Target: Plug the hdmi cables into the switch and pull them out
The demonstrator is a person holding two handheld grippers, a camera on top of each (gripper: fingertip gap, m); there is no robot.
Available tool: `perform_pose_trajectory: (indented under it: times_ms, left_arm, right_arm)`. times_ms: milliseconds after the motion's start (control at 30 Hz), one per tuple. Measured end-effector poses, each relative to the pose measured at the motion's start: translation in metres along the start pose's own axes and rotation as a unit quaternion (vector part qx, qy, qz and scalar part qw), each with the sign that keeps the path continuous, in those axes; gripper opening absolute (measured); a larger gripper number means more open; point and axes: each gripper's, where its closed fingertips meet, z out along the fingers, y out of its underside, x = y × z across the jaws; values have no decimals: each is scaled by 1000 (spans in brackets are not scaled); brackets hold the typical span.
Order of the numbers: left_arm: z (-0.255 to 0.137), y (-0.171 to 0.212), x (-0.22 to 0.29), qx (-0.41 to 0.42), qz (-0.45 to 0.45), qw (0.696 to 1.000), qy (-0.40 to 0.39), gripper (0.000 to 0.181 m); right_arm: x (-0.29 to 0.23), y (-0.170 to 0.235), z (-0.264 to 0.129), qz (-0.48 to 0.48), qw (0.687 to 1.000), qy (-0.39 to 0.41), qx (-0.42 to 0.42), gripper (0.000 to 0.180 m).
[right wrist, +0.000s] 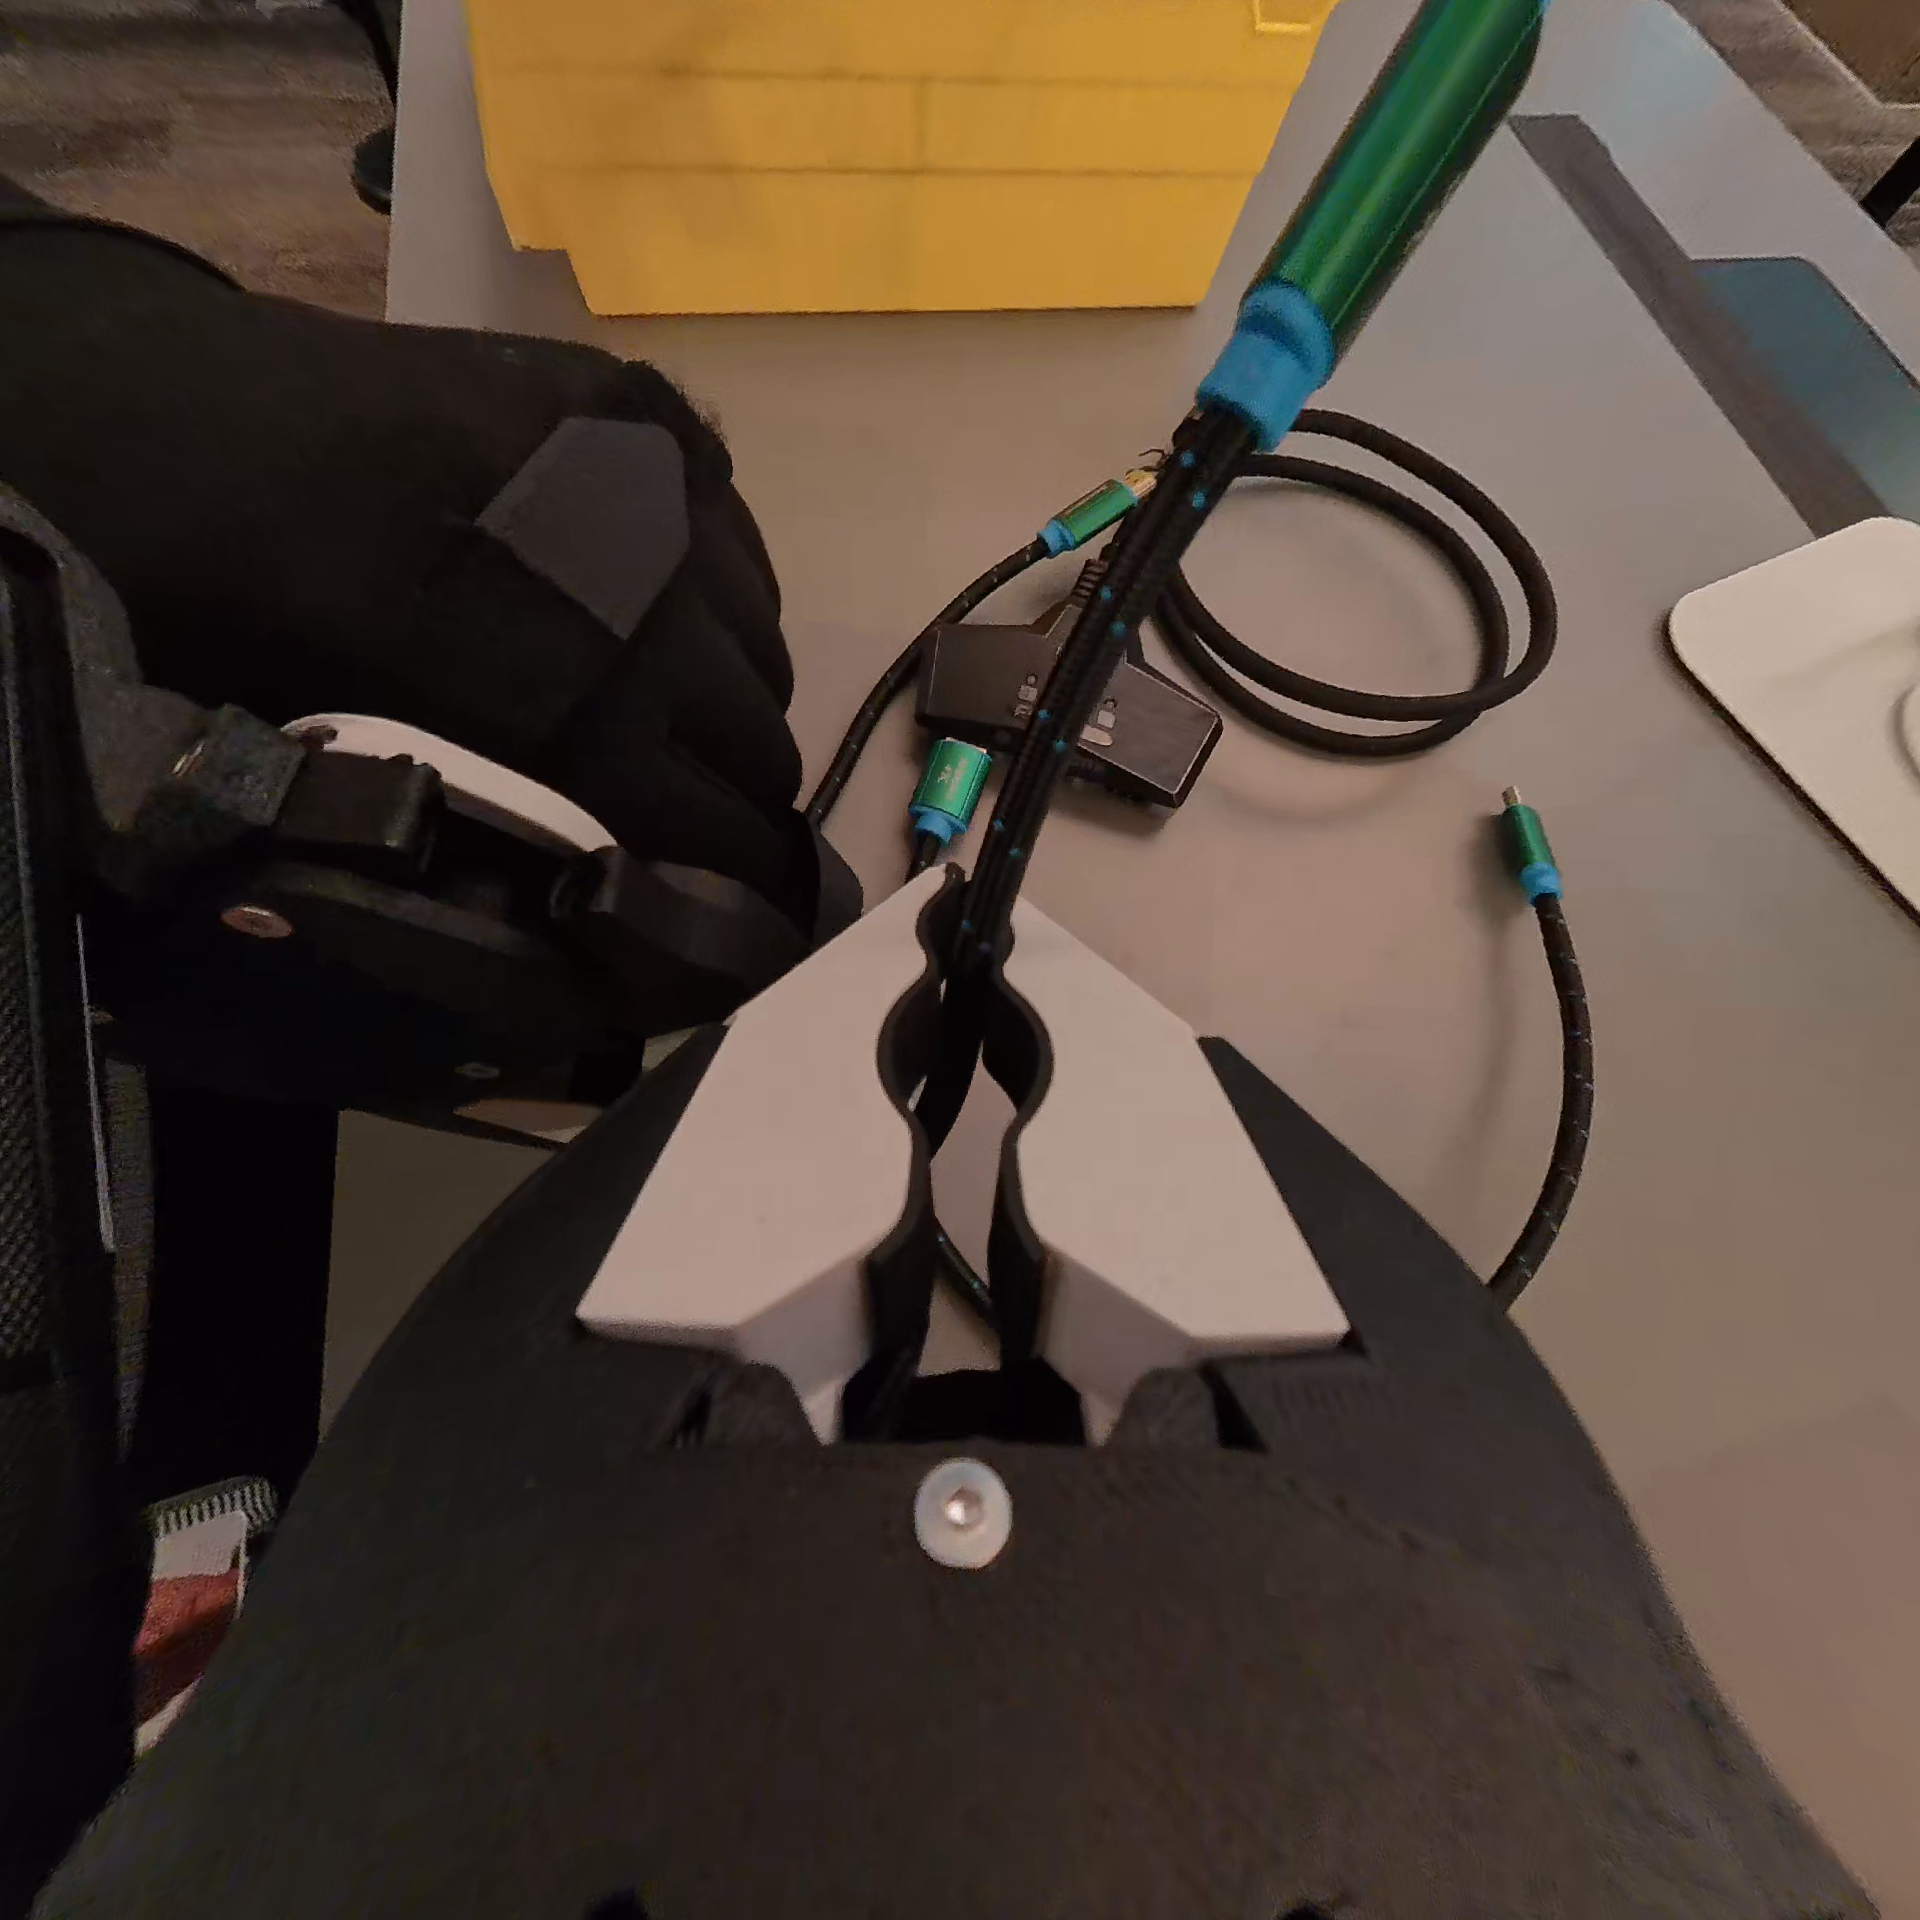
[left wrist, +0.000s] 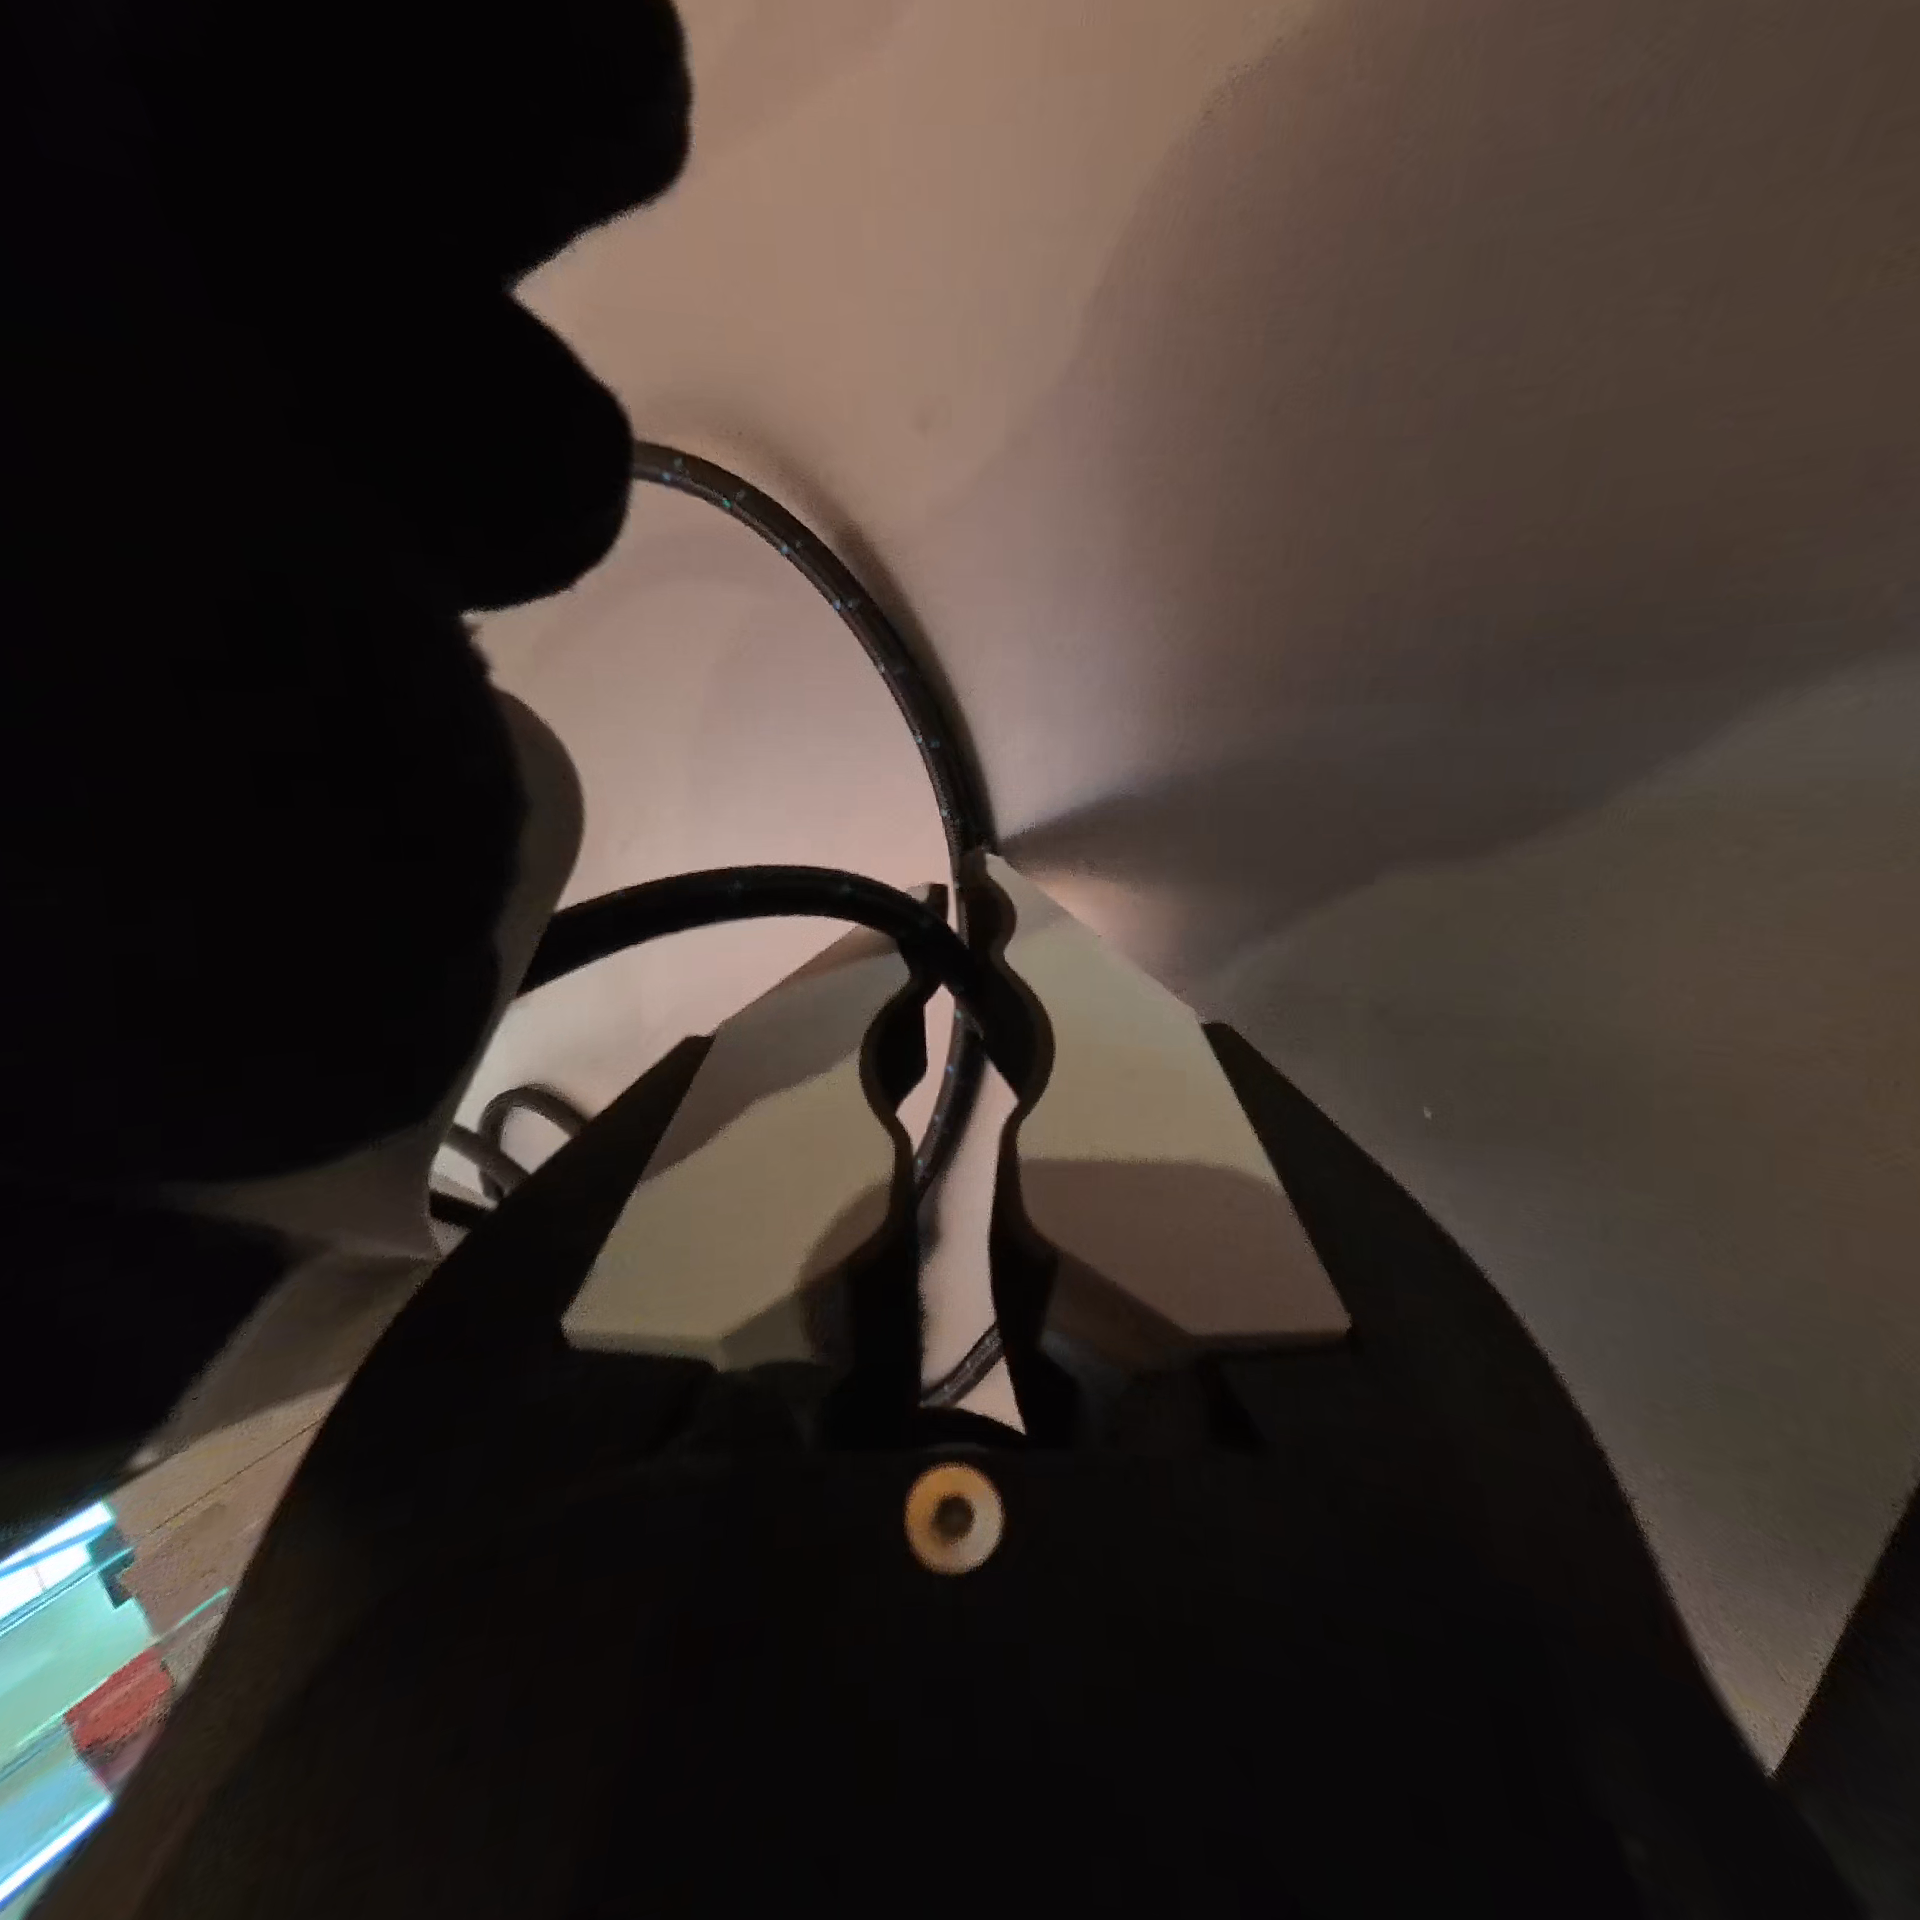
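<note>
Right claw (right wrist: 971, 914), lower centre of its frame, is closed on a braided black cable (right wrist: 1049, 727) a little behind its green plug (right wrist: 1392, 177), so the plug stands free at upper right, presumably for aiming at a port. The switch (right wrist: 1070, 696), a small black box at mid-frame, lies on the grey counter (right wrist: 1351, 987); one green plug (right wrist: 951, 774) sits at its near edge, though whether it is seated cannot be told. Left claw (left wrist: 971, 894) appears pinched on a dark cable (left wrist: 831, 582) that loops to upper left, probably taking up slack. A yellow bin (right wrist: 883, 156) stands at top; a white pad (right wrist: 1818, 665) lies at the right edge. The left wrist view is dim.
</note>
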Motion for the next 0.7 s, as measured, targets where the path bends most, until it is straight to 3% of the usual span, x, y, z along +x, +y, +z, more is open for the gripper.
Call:
perform_pose_trajectory:
  times_ms: [33, 300, 467, 567, 700]
  left_arm:
    - [0, 0, -1, 2, -4, 1000, -3, 0]
    - [-15, 12, -32, 24, -108, 992, -55, 0]
    - [-16, 11, -27, 33, -122, 991, -49, 0]
    - [-24, 16, -25, 50, -136, 988, -47, 11]
    - [-54, 8, -30, 144, -208, 967, -31, 27]
  right_arm:
    - [2, -1, -1, 9, 1000, 1, 6, 0]
    - [44, -9, -23, 112, 988, 71, 75, 6]
    - [38, -8, -23, 114, 990, 51, 67, 3]
    - [35, -6, -20, 113, 991, 43, 63, 2]
    - [38, -1, -18, 112, 991, 48, 52, 0]
